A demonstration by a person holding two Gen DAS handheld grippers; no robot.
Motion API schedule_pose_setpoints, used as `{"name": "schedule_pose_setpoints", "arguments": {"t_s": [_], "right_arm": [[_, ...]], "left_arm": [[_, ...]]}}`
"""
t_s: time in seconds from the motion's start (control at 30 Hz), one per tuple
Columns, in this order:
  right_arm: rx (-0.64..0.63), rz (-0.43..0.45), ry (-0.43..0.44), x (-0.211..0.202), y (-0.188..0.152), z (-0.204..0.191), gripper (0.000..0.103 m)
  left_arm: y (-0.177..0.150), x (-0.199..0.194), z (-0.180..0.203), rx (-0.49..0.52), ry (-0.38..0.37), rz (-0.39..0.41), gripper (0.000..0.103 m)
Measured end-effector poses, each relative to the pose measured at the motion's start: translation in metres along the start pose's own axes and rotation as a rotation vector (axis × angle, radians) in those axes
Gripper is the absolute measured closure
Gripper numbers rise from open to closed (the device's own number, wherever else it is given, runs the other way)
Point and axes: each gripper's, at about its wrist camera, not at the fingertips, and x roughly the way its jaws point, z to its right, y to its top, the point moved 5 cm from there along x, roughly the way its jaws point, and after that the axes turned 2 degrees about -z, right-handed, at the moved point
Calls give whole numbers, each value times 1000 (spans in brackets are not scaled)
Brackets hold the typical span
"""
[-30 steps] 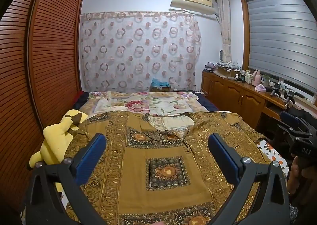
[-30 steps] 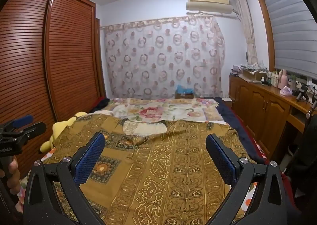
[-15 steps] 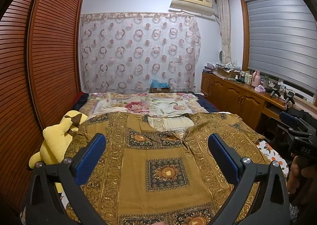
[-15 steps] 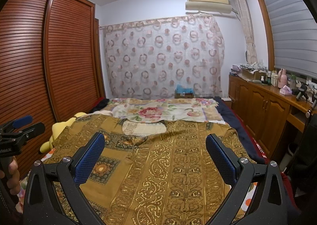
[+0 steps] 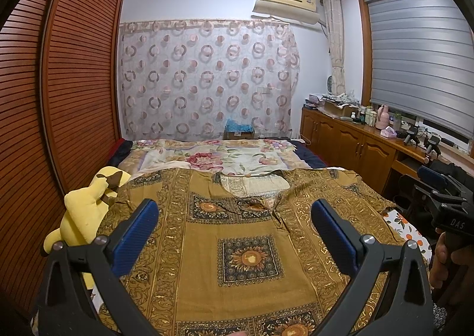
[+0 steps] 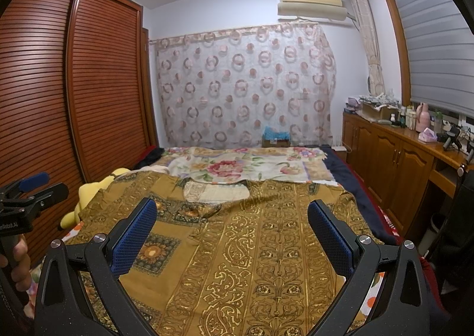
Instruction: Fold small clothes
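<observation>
Holding above the bed, the left gripper (image 5: 234, 235) shows no real change from half a second ago: fingers (image 5: 136, 235) spread wide, nothing between them. That stillness suggests folding has not begun. In the left wrist view, the ochre-gold patterned cotton garment (image 5: 248, 259) lies spread flat on the bed (image 5: 237, 158), neckline away from the camera, below and ahead of the fingers, apart from them. A yellow plush toy (image 5: 83, 211) sits just beside its left edge.

In the right wrist view, the right gripper (image 6: 232, 235) is likewise unchanged, its fingers (image 6: 328, 235) spread and empty. The garment lies under and beyond them, its right sleeve toward the dark blue blanket (image 6: 352, 188). Judgement: a first grasp at a sleeve or hem is pending.
</observation>
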Motion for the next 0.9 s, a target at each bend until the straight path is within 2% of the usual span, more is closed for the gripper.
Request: {"name": "schedule_pose_setpoints", "arguments": {"t_s": [0.9], "right_arm": [[1,1,1,1,0,0,0]], "left_arm": [[7,-5,5,10,1,6,0]]}}
